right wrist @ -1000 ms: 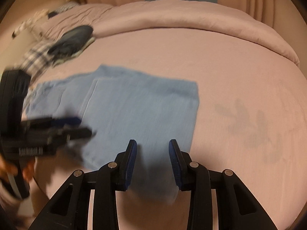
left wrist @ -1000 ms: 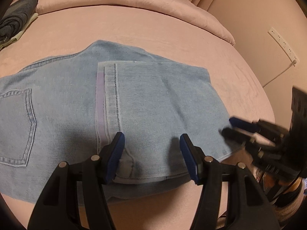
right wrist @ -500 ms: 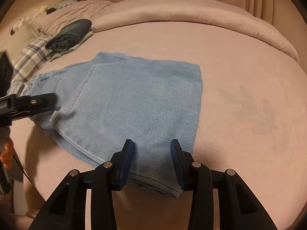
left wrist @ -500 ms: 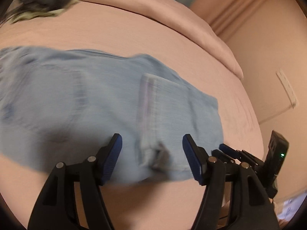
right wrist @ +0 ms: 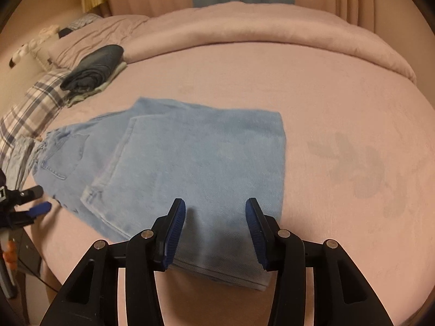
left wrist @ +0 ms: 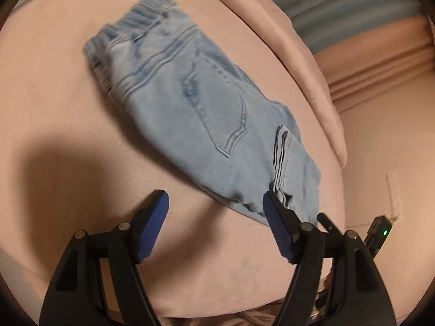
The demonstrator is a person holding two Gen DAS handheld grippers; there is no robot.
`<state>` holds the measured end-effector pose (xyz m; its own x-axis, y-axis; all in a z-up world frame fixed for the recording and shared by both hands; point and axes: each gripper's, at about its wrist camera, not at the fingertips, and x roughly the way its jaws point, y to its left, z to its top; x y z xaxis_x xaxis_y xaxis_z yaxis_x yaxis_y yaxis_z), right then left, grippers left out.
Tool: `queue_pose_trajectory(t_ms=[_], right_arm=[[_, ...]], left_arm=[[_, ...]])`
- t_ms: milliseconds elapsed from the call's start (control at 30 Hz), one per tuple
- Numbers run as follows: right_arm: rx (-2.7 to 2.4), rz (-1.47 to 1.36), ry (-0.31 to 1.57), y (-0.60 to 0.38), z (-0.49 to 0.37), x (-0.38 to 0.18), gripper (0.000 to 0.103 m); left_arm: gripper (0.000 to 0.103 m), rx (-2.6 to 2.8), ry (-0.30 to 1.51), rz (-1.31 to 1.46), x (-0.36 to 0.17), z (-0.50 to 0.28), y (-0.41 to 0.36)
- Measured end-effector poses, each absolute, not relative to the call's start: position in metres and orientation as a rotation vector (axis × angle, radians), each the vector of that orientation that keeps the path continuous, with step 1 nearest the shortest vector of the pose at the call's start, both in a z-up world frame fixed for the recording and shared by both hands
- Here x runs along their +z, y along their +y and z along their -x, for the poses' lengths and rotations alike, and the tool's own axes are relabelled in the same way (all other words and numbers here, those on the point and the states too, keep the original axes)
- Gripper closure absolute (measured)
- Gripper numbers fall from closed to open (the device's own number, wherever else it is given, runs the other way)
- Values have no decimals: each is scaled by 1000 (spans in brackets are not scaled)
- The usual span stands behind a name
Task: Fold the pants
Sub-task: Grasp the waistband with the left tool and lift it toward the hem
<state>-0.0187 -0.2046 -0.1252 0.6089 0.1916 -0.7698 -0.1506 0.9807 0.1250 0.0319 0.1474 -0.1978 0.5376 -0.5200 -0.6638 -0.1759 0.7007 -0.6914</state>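
Observation:
Light blue jeans [right wrist: 190, 168] lie folded on the pink bed, the legs doubled back over the seat. In the left wrist view the jeans [left wrist: 206, 114] show their waistband at the far left and a back pocket in the middle. My left gripper [left wrist: 214, 203] is open and empty, over the bed just short of the jeans' near edge. My right gripper [right wrist: 214, 212] is open and empty, above the folded end of the jeans. The left gripper also shows in the right wrist view [right wrist: 38, 198] at the left edge, by the waistband end.
A stack of dark folded clothes [right wrist: 95, 68] lies at the far left of the bed. A plaid pillow [right wrist: 32, 108] lies beside it. A rolled pink duvet [right wrist: 244, 27] runs along the back. A wall socket strip [left wrist: 394, 190] is at the right.
My left gripper has swung left along the jeans, from the folded legs to the waistband end. The right gripper has stayed over the folded end. The jeans have not moved.

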Motion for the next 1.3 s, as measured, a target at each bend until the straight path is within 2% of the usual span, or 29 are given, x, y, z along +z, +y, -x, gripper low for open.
queue_pose_trajectory(t_ms=[267, 667, 733, 867, 1000, 1200, 1233, 1267, 1300], right_arm=[[252, -35, 883, -185, 15, -121, 56], [343, -4, 893, -145, 5, -118, 56], [373, 5, 899, -134, 0, -118, 56], [423, 9, 915, -109, -19, -122, 56], [478, -32, 944, -93, -39, -127, 56], [545, -48, 986, -58, -73, -134, 57], [548, -45, 988, -54, -77, -135, 59], [560, -40, 1004, -48, -83, -138, 68], [570, -38, 1020, -43, -88, -142, 72]], left_arm=[[30, -165, 910, 1025, -206, -47, 176], [31, -113, 838, 1120, -201, -84, 201], [36, -102, 840, 1125, -200, -86, 204], [72, -66, 897, 1066, -205, -84, 206], [76, -101, 907, 1103, -211, -76, 217], [76, -97, 914, 987, -198, -82, 210], [76, -98, 914, 954, -195, -82, 206], [76, -101, 912, 929, -193, -82, 203], [77, -107, 905, 901, -188, -83, 201]])
